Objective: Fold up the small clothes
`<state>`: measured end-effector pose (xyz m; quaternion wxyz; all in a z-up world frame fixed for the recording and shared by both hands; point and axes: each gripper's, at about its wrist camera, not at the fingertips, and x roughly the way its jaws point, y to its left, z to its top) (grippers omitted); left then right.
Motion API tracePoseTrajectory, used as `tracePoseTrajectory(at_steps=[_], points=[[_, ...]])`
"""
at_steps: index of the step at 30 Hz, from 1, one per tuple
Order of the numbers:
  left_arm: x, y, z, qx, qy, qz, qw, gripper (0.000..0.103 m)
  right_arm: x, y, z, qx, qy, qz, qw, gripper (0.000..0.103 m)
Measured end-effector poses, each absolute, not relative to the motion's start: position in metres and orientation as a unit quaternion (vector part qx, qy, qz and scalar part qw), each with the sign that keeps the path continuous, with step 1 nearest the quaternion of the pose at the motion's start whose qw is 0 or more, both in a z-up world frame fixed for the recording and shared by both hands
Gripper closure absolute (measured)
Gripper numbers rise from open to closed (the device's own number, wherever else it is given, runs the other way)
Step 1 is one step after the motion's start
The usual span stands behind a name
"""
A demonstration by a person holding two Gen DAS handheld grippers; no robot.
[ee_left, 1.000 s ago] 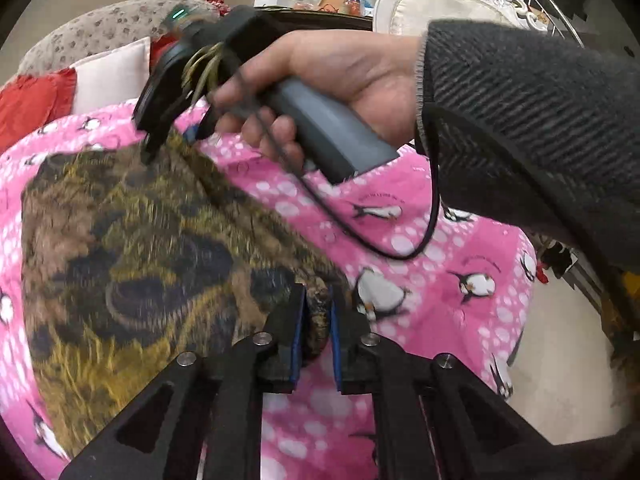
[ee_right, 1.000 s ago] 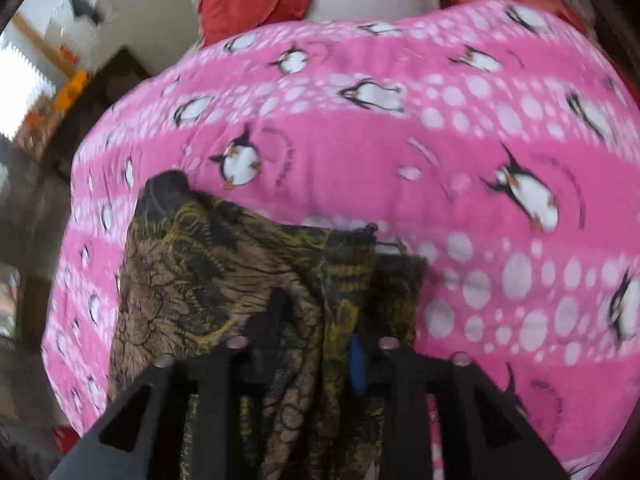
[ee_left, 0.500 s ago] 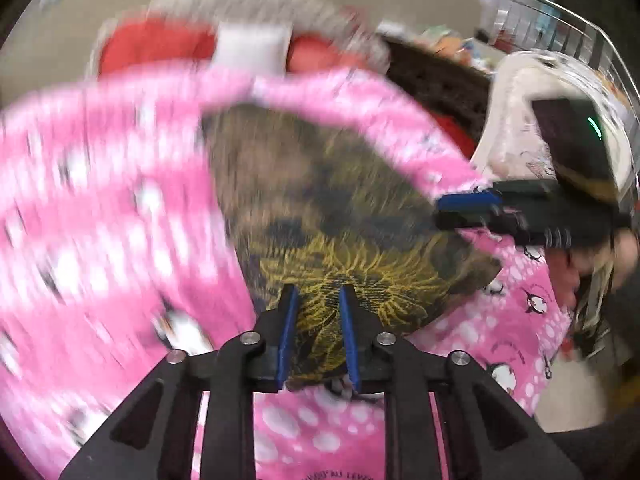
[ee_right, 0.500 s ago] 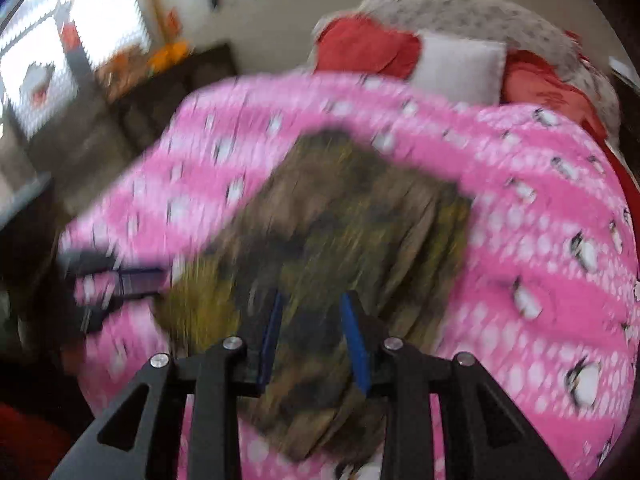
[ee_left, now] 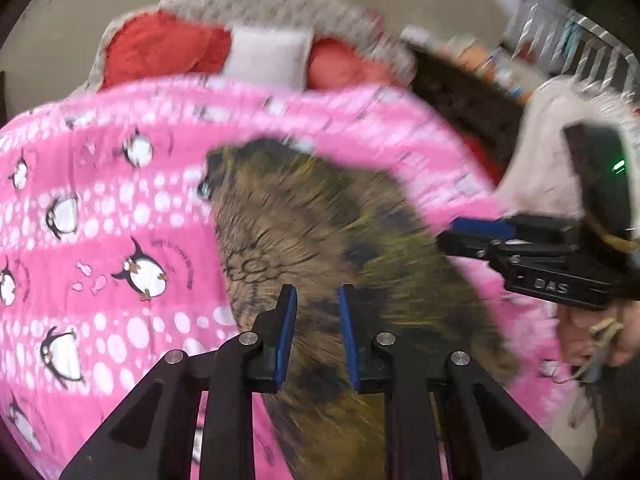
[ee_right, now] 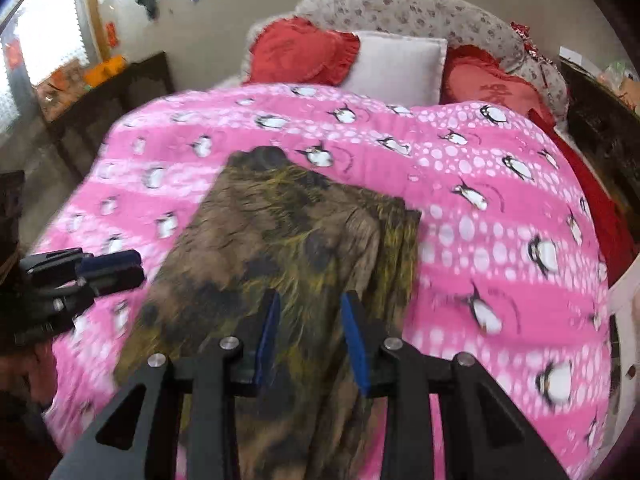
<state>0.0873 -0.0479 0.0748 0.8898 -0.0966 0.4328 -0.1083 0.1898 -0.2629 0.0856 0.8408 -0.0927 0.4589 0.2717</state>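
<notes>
Compared with one second earlier, the brown and yellow patterned garment [ee_right: 288, 240] is no longer pinched: both tools have been released and drawn back from it. The left tool [ee_left: 316, 332] is spread, with nothing held between its blue pads [ee_left: 286, 340]. The right tool [ee_right: 312, 340] is likewise spread and empty. The garment is laid flat on the pink penguin bedspread [ee_right: 500, 208], towards the foot edge of the bed, with a folded layer visible along its right side. In both wrist views it is seen beyond and beneath the parted fingers; contact cannot be confirmed. In the left wrist view the right tool [ee_left: 472, 236] is seen just off the garment's right edge. Red and white pillows [ee_right: 396, 66] are noted at the head edge.
</notes>
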Motion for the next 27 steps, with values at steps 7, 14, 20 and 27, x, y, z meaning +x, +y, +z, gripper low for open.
tracePoseTrajectory(at_steps=[7,14,20,27], points=[[0.101,-0.038,0.074,-0.133,0.444,-0.114,0.879,0.103,0.229,-0.273,0.047,-0.061,0.532,0.223,0.815,0.068],[0.17,-0.046,0.107,-0.163,0.392,-0.093,0.901,0.09,0.266,-0.258,0.096,-0.007,0.454,0.157,0.877,0.062],[0.201,-0.055,0.04,-0.138,0.428,-0.059,0.891,0.089,0.299,-0.246,0.022,-0.044,0.461,0.132,0.876,0.057],[0.198,-0.051,0.028,-0.163,0.404,-0.067,0.898,0.089,0.304,-0.278,0.008,0.044,0.458,0.172,0.871,0.055]])
